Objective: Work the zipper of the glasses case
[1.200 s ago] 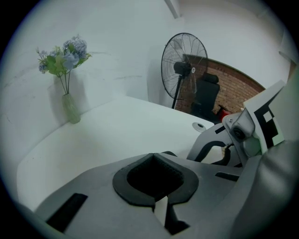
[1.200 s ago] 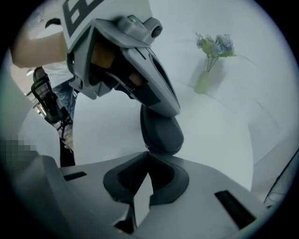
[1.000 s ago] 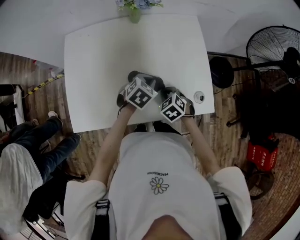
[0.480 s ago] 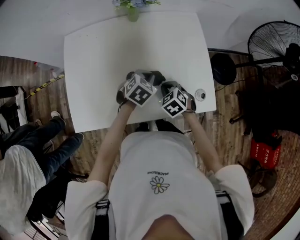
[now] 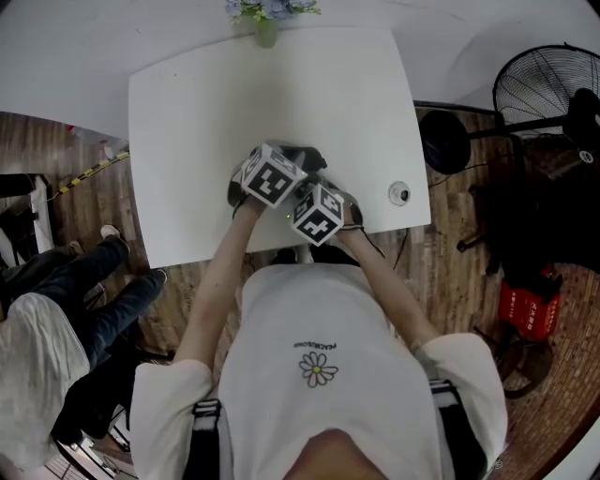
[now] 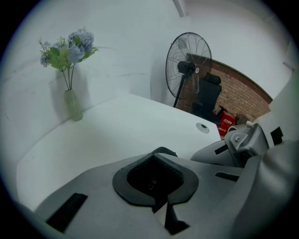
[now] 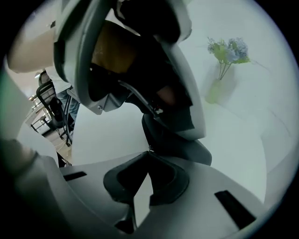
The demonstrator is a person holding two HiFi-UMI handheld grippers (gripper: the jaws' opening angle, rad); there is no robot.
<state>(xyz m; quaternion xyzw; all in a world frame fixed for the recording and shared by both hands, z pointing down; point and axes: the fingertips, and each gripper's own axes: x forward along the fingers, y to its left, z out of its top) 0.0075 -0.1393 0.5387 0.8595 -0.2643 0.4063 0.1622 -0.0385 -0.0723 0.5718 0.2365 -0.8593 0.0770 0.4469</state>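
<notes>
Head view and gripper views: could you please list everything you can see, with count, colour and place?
table: one, white, centre of the head view
glasses case: one, dark, on the table under the grippers
vase of flowers: one, pale vase with bluish flowers, far table edge
round fitting: one, pale, near the table's right edge
fan: one, black, floor at right
box: one, red, floor at lower right
bystander: one, dark trousers, floor at left
left gripper: one, grey, jaws together at the case
right gripper: one, grey, jaws together at the case
</notes>
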